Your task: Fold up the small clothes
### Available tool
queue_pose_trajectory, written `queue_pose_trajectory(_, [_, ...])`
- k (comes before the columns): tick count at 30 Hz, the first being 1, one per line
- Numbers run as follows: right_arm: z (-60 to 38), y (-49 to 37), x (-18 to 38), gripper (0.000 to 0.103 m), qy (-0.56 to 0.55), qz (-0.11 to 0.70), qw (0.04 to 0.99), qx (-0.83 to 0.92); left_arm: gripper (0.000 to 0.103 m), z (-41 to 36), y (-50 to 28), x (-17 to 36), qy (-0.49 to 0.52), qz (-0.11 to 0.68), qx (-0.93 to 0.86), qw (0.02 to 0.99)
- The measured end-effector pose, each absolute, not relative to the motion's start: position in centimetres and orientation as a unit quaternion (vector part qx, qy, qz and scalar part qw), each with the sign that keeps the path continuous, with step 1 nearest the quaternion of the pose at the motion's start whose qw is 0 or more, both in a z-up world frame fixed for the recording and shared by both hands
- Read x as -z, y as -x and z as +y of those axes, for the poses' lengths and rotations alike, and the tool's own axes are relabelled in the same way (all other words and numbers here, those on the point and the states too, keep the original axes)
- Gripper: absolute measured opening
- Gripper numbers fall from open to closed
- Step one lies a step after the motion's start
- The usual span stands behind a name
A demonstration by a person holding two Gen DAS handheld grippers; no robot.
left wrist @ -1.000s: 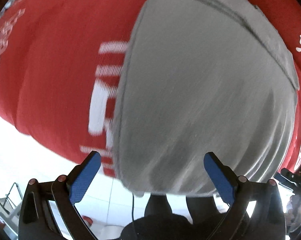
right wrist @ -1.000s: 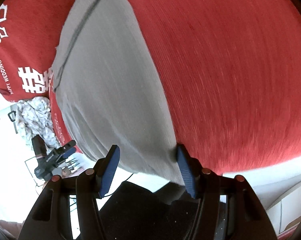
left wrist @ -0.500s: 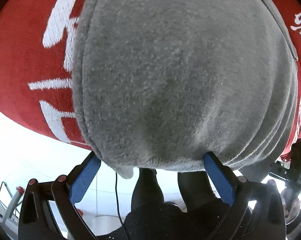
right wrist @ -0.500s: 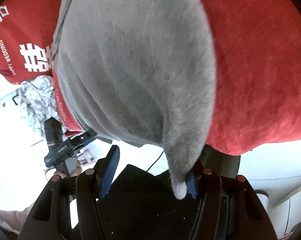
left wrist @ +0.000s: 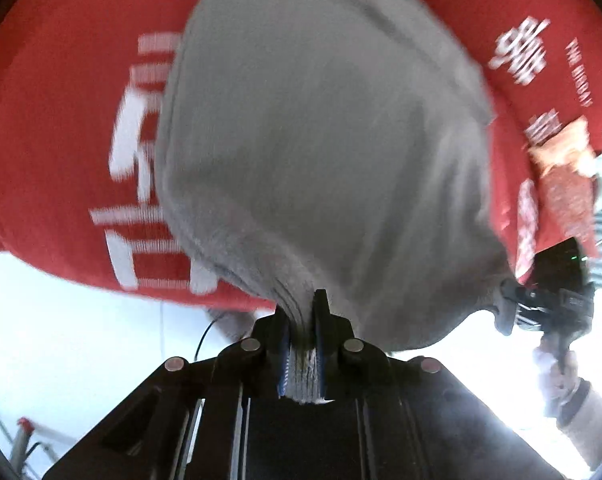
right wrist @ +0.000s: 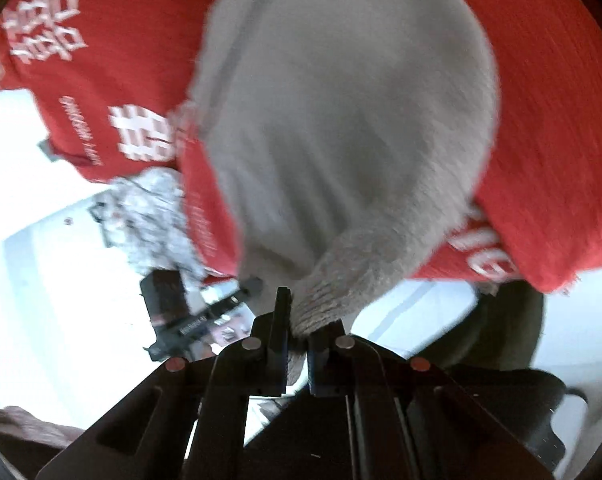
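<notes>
A grey knitted garment [left wrist: 321, 140] lies on a red cloth with white lettering [left wrist: 61, 120]. My left gripper [left wrist: 303, 304] has its jaws closing on the garment's near edge, and bunched grey fabric is pinched between the blue pads. In the right wrist view the same grey garment [right wrist: 341, 120] narrows into a corner. My right gripper [right wrist: 299, 312] has its jaws closing on that corner, with the fabric clamped between them. Both near corners are lifted off the red cloth [right wrist: 561, 120].
A crumpled grey-white patterned cloth [right wrist: 153, 216] lies left of the garment, past the red cloth's edge. An orange patterned item [left wrist: 565, 172] sits at the right. The person's hand [left wrist: 553, 372] shows at the lower right. White floor lies beyond the near edge.
Both grippers stood open over the garment's near edge and have since shut on it. The grey fabric is now bunched between the pads and pulled up.
</notes>
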State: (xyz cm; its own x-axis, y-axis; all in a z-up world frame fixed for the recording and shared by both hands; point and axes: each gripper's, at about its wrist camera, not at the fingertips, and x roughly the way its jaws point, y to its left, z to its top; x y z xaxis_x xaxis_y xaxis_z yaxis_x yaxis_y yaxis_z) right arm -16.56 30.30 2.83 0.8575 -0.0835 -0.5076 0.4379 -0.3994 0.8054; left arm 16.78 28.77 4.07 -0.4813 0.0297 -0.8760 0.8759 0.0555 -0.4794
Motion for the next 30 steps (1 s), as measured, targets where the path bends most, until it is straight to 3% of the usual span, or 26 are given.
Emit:
queue_pose_trajectory(7, [22.7, 17.5, -7.5, 0.007, -0.772, 0.005, 0.588, 0.24, 0.011, 20.9, -17.9, -8.3, -0.302, 0.602, 0.629, 0.389])
queue_pose_trajectory(17, [10.4, 20.6, -10.1, 0.007, -0.743, -0.039, 0.616, 0.26, 0.011, 6.6, -18.2, -12.2, -0.258, 0.561, 0.656, 0.434])
queue_pose_trajectory(22, [4.5, 22.5, -9.0, 0.007, -0.743, -0.046, 0.606, 0.28, 0.011, -0.4, -16.8, -11.2, -0.245, 0.556, 0.644, 0.464])
queue_pose_trajectory(30, [-2.4, 24.2, -2.2, 0.008, -0.767, -0.021, 0.56, 0.312, 0.011, -7.3, -14.8, -5.1, -0.307, 0.544, 0.604, 0.495])
